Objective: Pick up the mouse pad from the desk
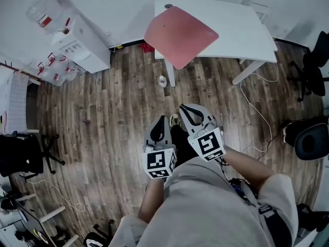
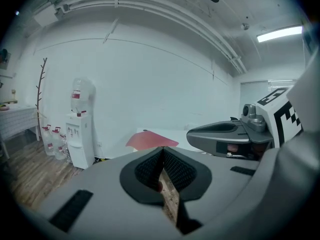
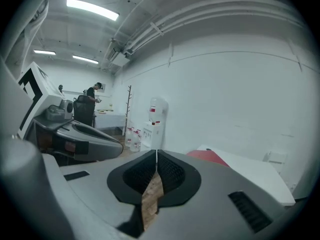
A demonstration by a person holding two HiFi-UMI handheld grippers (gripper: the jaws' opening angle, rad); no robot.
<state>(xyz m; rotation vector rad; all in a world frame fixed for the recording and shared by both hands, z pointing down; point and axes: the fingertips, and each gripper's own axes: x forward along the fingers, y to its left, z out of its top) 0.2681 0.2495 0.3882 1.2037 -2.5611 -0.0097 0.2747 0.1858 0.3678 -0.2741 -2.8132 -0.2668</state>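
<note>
A red mouse pad [image 1: 180, 35] lies on the white desk [image 1: 241, 32], overhanging its front left corner; it also shows far off as the mouse pad [image 2: 150, 140] in the left gripper view and as the mouse pad [image 3: 210, 157] in the right gripper view. My left gripper [image 1: 160, 125] and right gripper [image 1: 189, 112] are side by side over the wooden floor, well short of the desk. Both are shut with nothing between their pads, as the left gripper [image 2: 162, 151] and the right gripper [image 3: 156, 156] show close up.
A water dispenser [image 1: 77, 42] with spare bottles [image 1: 49, 68] stands at the left wall. Black office chairs [image 1: 313, 66] sit right of the desk, another chair [image 1: 25, 153] at the left. A white cable [image 1: 257, 112] trails on the floor. A person [image 3: 92, 101] stands far back.
</note>
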